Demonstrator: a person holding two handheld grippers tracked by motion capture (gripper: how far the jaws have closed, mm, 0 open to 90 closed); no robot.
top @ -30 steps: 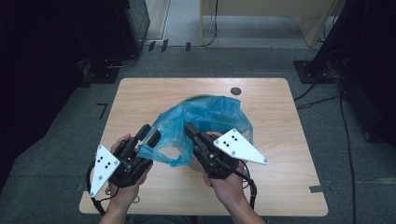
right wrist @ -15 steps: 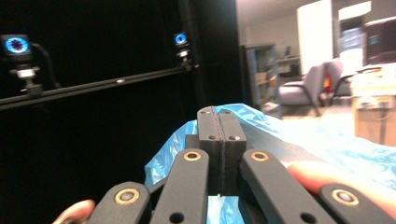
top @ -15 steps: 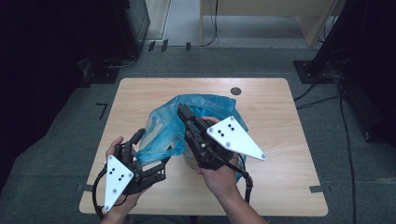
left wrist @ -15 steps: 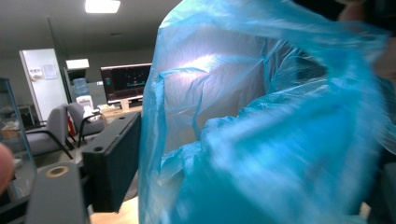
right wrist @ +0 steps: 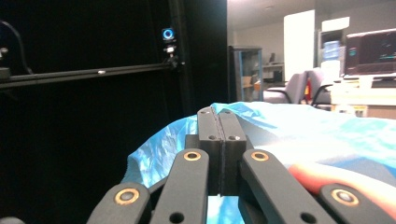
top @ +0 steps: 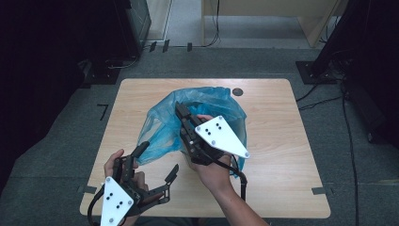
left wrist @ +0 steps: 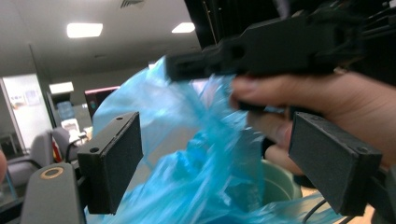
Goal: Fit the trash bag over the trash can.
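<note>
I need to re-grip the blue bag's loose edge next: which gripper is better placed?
Left, probably. The left gripper stands open and free beside the blue bag, whose plastic lies between its jaws. The right gripper is shut on the bag.

A light wooden table [top: 291, 155] carries a crumpled blue plastic bag [top: 221, 101] near its middle.

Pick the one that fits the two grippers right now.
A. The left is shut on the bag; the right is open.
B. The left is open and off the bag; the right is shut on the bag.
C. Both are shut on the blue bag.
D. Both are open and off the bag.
B: the left gripper has its jaws spread near the table edge, clear of the blue bag, while the right gripper has its jaws pressed together with bag film pinched between them.
</note>
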